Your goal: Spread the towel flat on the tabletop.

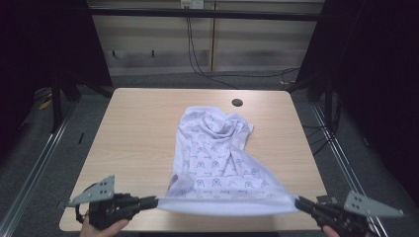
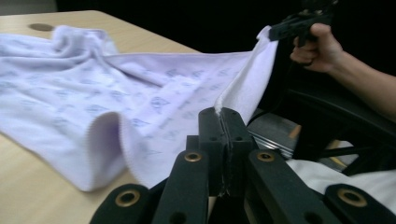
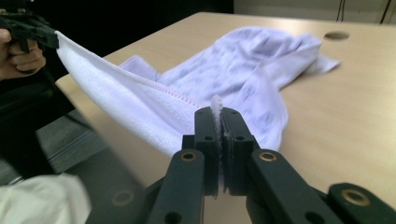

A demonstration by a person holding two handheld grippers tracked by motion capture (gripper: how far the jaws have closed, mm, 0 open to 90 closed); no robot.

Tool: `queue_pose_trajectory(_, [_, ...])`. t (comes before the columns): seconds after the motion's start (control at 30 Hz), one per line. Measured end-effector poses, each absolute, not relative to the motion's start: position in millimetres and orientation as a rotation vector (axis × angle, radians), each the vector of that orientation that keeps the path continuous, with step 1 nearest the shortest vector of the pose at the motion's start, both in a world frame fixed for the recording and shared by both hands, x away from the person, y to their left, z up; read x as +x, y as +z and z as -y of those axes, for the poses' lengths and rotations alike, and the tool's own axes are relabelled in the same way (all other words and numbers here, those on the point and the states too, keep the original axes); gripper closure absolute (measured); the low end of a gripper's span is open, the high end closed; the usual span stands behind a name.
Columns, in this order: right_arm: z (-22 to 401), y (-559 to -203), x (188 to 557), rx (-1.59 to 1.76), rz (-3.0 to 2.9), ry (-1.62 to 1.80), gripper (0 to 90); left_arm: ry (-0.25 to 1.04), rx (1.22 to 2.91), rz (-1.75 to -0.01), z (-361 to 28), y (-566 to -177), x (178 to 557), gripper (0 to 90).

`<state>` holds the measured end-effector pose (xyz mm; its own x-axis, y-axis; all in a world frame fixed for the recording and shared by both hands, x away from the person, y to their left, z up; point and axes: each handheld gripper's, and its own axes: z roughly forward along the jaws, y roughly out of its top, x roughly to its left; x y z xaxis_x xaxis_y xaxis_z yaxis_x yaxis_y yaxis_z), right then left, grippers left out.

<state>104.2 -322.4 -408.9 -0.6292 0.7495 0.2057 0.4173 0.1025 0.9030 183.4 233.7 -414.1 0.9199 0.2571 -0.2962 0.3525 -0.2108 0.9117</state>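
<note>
1. Nearest the high camera, the left tongs and the right tongs sit at the near edge of the worktop, one at each end of a stretched hem.
2. Left tongs state: jaws pressed fully together on one near corner of the towel; in the left gripper view a sliver of white cloth shows pinched between the jaw tips.
3. Right tongs state: jaws closed on the opposite near corner; in the right gripper view the towel edge stands up between the jaw tips.
4. Towel location: the pale lilac printed cloth lies near the middle of the worktop, bunched and twisted at its far end just short of the round cable hole. Its near hem is held off the surface, spanning the front edge.
5. Orientation: the held hem runs left to right. The body of the towel tapers away from the person, its long axis pointing toward the far edge.
6. Recommended technique, as a judgement: keep both grips firm, keep the hem taut and level, and draw both corners evenly so the bunched far end unrolls flat without skewing or sliding off the front edge.
</note>
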Motion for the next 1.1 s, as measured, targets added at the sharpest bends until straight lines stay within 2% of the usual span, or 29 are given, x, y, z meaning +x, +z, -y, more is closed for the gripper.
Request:
queue_pose_trajectory(0.1, [322,-414,77,1.19,-2.105,1.525,75.6,-0.136,1.817,-0.406,-238,-416,167,86.0])
queue_pose_trajectory(0.17, [326,-417,65,1.218,-2.105,1.527,73.7,-0.168,1.819,-0.396,-239,-418,166,79.8])
queue_pose_trajectory(0.23, [330,-421,64,1.233,-2.093,1.508,71.9,-0.198,1.817,-0.397,-245,-426,166,77.6])
queue_pose_trajectory(0.4, [327,-433,93,1.246,-2.12,1.441,63.8,-0.184,1.856,-0.415,-242,-428,179,72.0])
queue_pose_trajectory(0.53, [313,-443,141,1.229,-2.179,1.387,59.7,-0.158,1.927,-0.523,-221,-441,226,67.2])
queue_pose_trajectory(0.73, [274,-454,227,1.186,-2.289,1.264,60.8,-0.145,2.016,-0.667,-178,-472,308,79.7])
queue_pose_trajectory(0.8, [260,-460,252,1.173,-2.313,1.232,66.6,-0.12,2.078,-0.695,-165,-482,324,81.8])
queue_pose_trajectory(0.9, [237,-470,281,1.124,-2.384,1.167,67.6,-0.11,2.115,-0.719,-152,-495,333,81.6])
queue_pose_trajectory(1.0, [221,-482,296,1.148,-2.424,1.104,60.6,-0.087,2.187,-0.706,-150,-503,329,79.1])
queue_pose_trajectory(1.03, [217,-486,299,1.147,-2.428,1.081,61.4,-0.087,2.187,-0.706,-150,-503,329,79.0])
queue_pose_trajectory(1.1, [213,-490,298,1.139,-2.386,0.982,79.8,-0.046,2.196,-0.711,-156,-502,324,79.5])
